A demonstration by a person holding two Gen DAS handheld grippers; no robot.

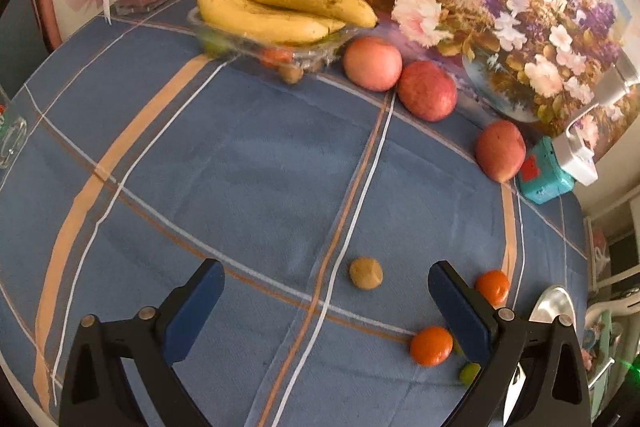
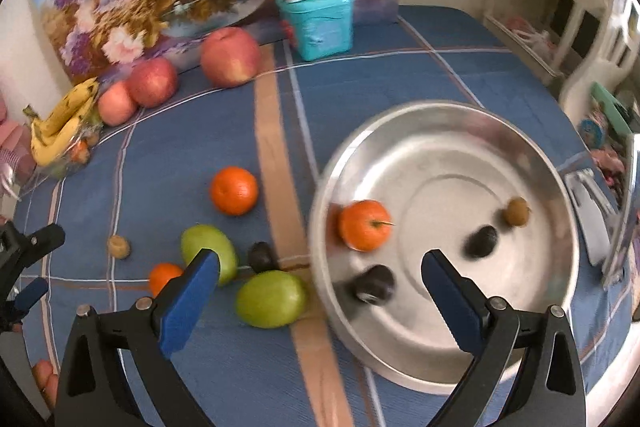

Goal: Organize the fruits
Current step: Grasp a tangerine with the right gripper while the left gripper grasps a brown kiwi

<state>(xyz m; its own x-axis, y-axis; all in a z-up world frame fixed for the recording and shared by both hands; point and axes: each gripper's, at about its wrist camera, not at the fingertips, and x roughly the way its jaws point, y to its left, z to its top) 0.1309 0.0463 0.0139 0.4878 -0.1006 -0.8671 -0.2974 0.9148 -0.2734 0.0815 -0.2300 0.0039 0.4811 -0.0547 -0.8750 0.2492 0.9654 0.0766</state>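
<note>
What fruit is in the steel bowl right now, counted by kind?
Orange: 1
Dark plum-like fruit: 2
Small brown fruit: 1
Total in the steel bowl: 4

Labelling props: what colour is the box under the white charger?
Teal box, clearest in right wrist view.

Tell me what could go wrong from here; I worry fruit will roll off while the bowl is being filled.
1. The metal bowl looks blurred, so it may be sliding; the tangerine and dark plums inside could roll around.
2. Round fruit lies loose beside it: a nudge from the open right hand-held gripper could send the green fruit rolling.
3. The small brown fruit before the open left hand-held gripper may slip from its wide pads.
</note>
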